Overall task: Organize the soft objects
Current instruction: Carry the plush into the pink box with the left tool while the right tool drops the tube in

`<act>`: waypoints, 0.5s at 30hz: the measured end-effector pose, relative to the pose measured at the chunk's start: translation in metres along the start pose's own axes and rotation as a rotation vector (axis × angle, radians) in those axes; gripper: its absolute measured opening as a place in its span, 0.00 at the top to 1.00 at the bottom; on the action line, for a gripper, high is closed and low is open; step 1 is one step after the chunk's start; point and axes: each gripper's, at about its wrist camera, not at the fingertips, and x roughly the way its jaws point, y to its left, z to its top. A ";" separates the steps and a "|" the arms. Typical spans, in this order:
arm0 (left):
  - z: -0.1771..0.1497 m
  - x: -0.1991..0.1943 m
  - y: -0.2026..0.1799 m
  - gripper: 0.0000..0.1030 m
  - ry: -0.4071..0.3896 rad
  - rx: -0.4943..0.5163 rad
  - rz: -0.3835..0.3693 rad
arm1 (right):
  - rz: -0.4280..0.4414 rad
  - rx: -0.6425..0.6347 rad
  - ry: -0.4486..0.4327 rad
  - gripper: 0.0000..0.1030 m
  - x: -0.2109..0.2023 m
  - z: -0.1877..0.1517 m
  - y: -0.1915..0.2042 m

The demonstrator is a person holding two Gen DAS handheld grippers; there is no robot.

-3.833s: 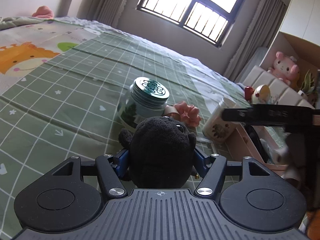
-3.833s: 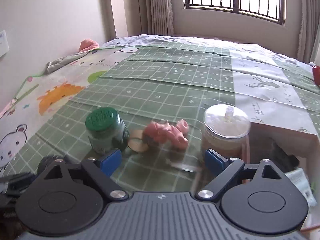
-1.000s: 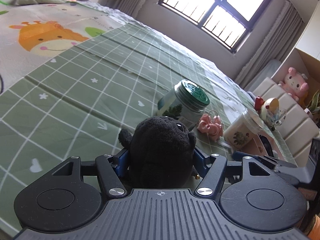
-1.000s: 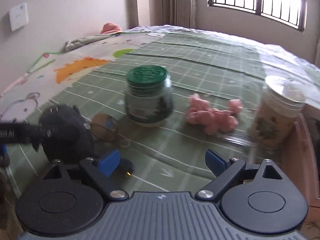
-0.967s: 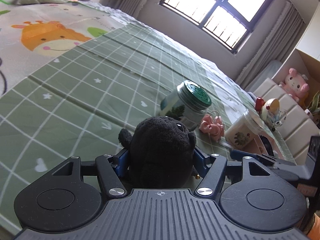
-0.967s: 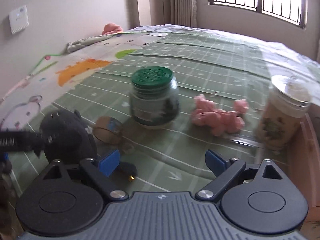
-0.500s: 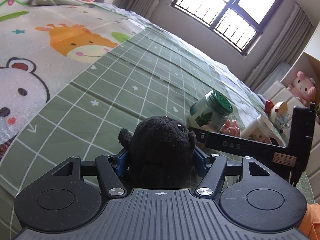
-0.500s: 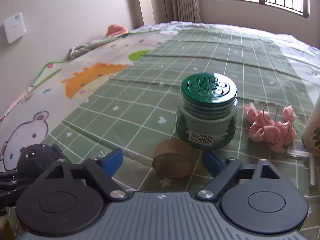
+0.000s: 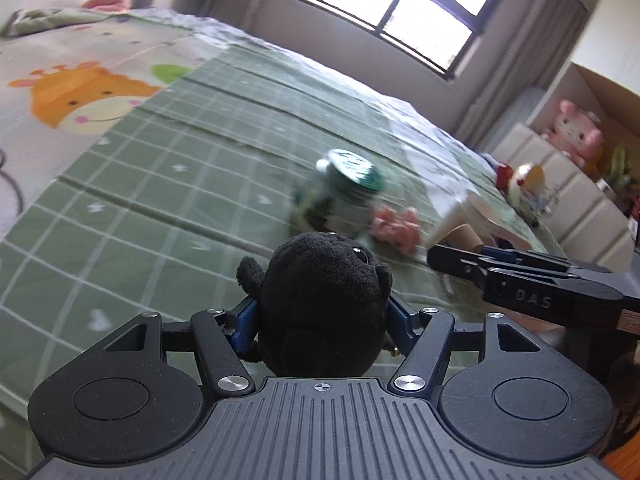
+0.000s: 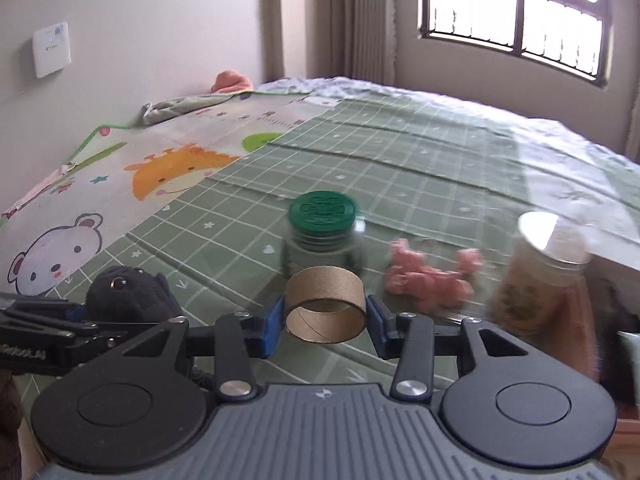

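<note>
The left gripper (image 9: pixel 322 320) clamps its jaws on a black plush toy (image 9: pixel 324 304), held above the green checked bed cover (image 9: pixel 160 208). The right gripper (image 10: pixel 326 326) has just been closing its jaws and grips a cardboard roll (image 10: pixel 326 304), in front of a green-lidded jar (image 10: pixel 322 228) and a pink soft piece (image 10: pixel 430 280)

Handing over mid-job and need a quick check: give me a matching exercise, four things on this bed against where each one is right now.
Things:
1. black plush toy
2. cardboard ring
3. green-lidded jar
4. pink fabric flower

Places:
A. lying on the green checked bedspread, right of the jar in the right wrist view
B. between the left gripper fingers
C. standing on the bedspread behind the ring
D. between the right gripper fingers

Pairs: 1-B, 2-D, 3-C, 4-A
</note>
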 end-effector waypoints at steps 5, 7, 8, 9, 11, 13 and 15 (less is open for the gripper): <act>-0.008 0.017 -0.063 0.33 0.058 0.108 -0.088 | -0.093 0.039 -0.022 0.58 -0.059 -0.029 -0.050; -0.013 0.025 -0.089 0.33 0.091 0.149 -0.133 | -0.141 0.056 -0.025 0.58 -0.080 -0.045 -0.069; -0.015 0.030 -0.103 0.33 0.113 0.168 -0.163 | -0.166 0.065 -0.027 0.58 -0.091 -0.054 -0.079; -0.019 0.036 -0.116 0.33 0.136 0.183 -0.195 | -0.190 0.074 -0.030 0.58 -0.101 -0.062 -0.088; -0.025 0.049 -0.142 0.33 0.188 0.209 -0.252 | -0.232 0.091 -0.038 0.58 -0.123 -0.078 -0.104; -0.029 0.063 -0.167 0.33 0.233 0.239 -0.294 | -0.268 0.099 -0.048 0.58 -0.143 -0.094 -0.118; -0.031 0.076 -0.194 0.33 0.264 0.272 -0.333 | -0.304 0.103 -0.057 0.58 -0.161 -0.107 -0.131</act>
